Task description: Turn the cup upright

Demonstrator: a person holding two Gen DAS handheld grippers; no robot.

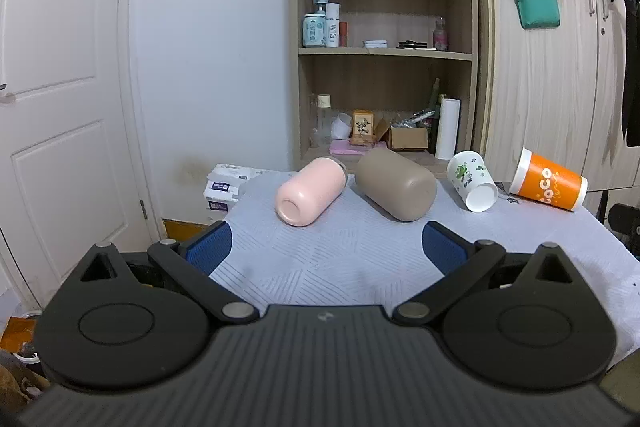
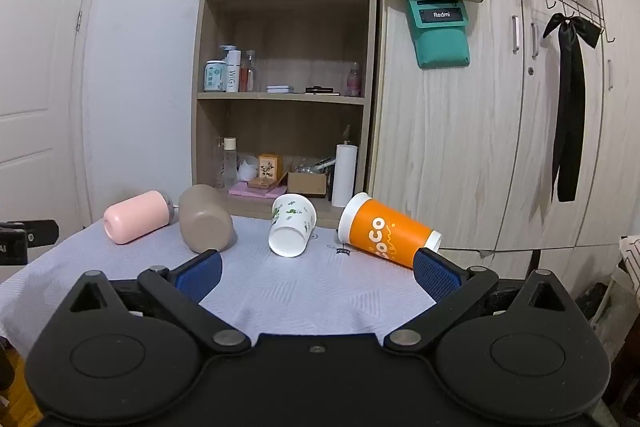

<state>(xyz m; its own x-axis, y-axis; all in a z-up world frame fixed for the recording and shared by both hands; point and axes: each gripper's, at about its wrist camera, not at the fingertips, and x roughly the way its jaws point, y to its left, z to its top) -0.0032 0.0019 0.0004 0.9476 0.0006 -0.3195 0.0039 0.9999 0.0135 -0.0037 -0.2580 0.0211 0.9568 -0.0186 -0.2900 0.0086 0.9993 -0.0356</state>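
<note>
4 cups are lying on their sides in a row across the pale blue patterned tablecloth [image 1: 332, 259], and the brown tumbler [image 1: 396, 185] is serving here as the landmark. The pink tumbler [image 1: 310, 191] is lying just to the left of the brown tumbler, its closed, dimpled base pointing toward the camera and its far end angling back toward the shelf. The white paper cup with a green leaf print [image 1: 472, 181] is resting to the right of the brown tumbler, base toward the viewer. Farther right again, well apart from the brown tumbler, the orange Coco paper cup [image 1: 548, 187] is lying across the row with a white band at each end.

The left gripper [image 1: 328, 251] is hovering above the cloth in front of the brown tumbler, its blue-padded fingers [image 1: 210, 249] spreading wide and gripping nothing. In the right wrist view, the right gripper [image 2: 318, 273] is also standing wide and empty, with the leaf-print cup just beyond the gap between its pads and the orange cup sitting close behind its right pad [image 2: 436, 277].

Behind the brown tumbler, a wooden shelf unit [image 1: 386, 53] is holding bottles, a paper roll [image 1: 448, 127] and small boxes. A white door [image 1: 60, 99] is standing far to its left.
</note>
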